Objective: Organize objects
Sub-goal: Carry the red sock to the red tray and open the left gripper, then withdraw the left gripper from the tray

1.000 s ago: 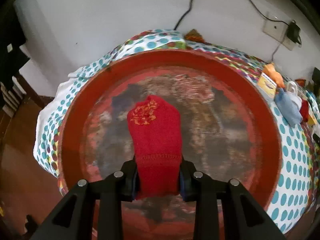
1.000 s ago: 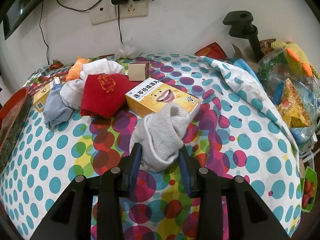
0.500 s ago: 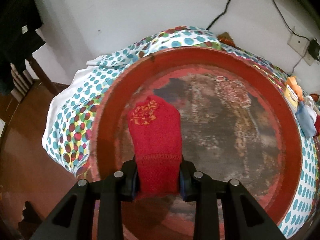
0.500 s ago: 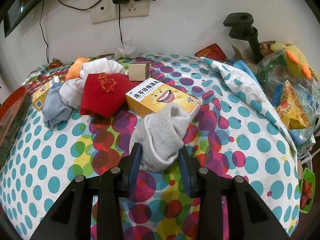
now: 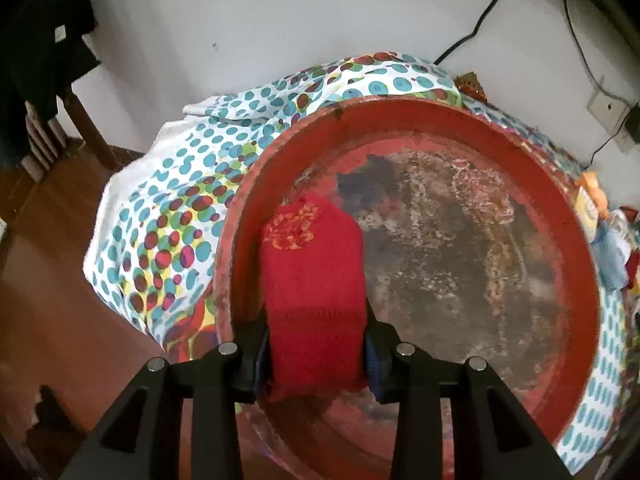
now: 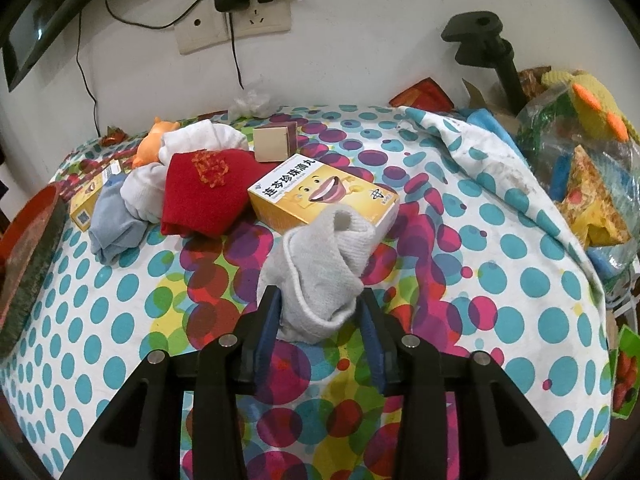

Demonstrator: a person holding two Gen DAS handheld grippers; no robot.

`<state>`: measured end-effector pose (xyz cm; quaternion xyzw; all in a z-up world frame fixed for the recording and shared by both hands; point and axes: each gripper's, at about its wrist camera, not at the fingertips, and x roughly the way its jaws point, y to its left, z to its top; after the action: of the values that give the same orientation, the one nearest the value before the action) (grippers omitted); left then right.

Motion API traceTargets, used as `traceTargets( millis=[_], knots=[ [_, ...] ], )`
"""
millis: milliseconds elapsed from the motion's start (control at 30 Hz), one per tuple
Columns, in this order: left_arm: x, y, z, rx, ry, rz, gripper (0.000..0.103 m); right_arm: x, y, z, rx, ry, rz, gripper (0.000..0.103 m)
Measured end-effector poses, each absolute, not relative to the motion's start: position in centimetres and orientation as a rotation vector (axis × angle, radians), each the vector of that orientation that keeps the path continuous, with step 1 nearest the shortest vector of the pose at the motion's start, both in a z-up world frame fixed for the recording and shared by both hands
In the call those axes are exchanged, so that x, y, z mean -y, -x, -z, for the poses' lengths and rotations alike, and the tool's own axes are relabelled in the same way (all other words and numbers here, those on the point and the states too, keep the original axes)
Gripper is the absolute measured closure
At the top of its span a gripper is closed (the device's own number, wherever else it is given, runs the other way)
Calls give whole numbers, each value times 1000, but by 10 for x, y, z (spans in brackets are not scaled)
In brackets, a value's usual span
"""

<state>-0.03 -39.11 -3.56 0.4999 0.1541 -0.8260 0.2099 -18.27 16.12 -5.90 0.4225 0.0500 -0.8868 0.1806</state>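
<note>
Left wrist view: left gripper (image 5: pixel 316 354) clamped on a red sock (image 5: pixel 314 300), cuff end pinched between both fingers, toe with orange-yellow stitching pointing away. Hanging over the left inner side of a round red tray (image 5: pixel 576 264) with a worn, mottled base. Underneath, a polka-dot cloth (image 5: pixel 168 208) draped over the table edge, wooden floor (image 5: pixel 52 320) at left, white wall behind.

Right wrist view: right gripper (image 6: pixel 322 320) closed on a bundled grey sock (image 6: pixel 320 264), held above the polka-dot cloth (image 6: pixel 500 280). Just behind, a yellow box (image 6: pixel 320 196) with a smiling cartoon face. Left of that, a second red sock (image 6: pixel 204 196) lying flat beside white socks (image 6: pixel 192 144) and a pale blue sock (image 6: pixel 114 224). Small brown box (image 6: pixel 274 144) further back. Red tray's edge (image 6: pixel 28 232) at far left. Wall socket (image 6: pixel 232 24) with plugs above.
</note>
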Motion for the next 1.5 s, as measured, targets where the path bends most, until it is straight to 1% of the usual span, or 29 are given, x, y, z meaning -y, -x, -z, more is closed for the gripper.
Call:
traceTargets(
  millis=[67,133,233,367,600,700,767,833,1033,1067,1133,1333,1500],
  knots=[
    [388,-1,33,-425,-1387,2309,61,-162,183,59,-130,-1197,2504,65],
    [383,-5,29,-402,-1383,2317,52,-162,183,59,-133,-1196,2506,65],
    [371,-9,20,-318,-1368,2332,49,-162,184,59,-132,-1196,2505,65],
    [356,-17,8,-307,-1329,2368,46,-162,184,60,-144,-1194,2509,65],
    [307,-29,-6,-300,-1253,2421,46,-160,184,59,-180,-1188,2521,65],
    [276,-30,-12,-228,-1238,2475,46,-160,184,59,-174,-1190,2519,65],
    [253,-26,-13,-130,-1297,2508,46,-160,184,59,-177,-1189,2520,65],
    [236,-28,-16,-66,-1290,2530,46,-160,184,59,-184,-1188,2523,65],
    [208,-30,-12,47,-1333,2547,46,-160,184,59,-170,-1189,2518,65],
    [207,-30,-11,55,-1340,2540,46,-160,184,58,-171,-1184,2519,68],
    [207,-32,-8,42,-1354,2541,46,-158,183,58,-185,-1176,2518,70],
    [218,-41,-1,-79,-1362,2557,46,-154,178,55,-217,-1163,2541,73],
    [224,-43,4,-116,-1346,2566,46,-150,165,47,-228,-1160,2577,75]
  ],
)
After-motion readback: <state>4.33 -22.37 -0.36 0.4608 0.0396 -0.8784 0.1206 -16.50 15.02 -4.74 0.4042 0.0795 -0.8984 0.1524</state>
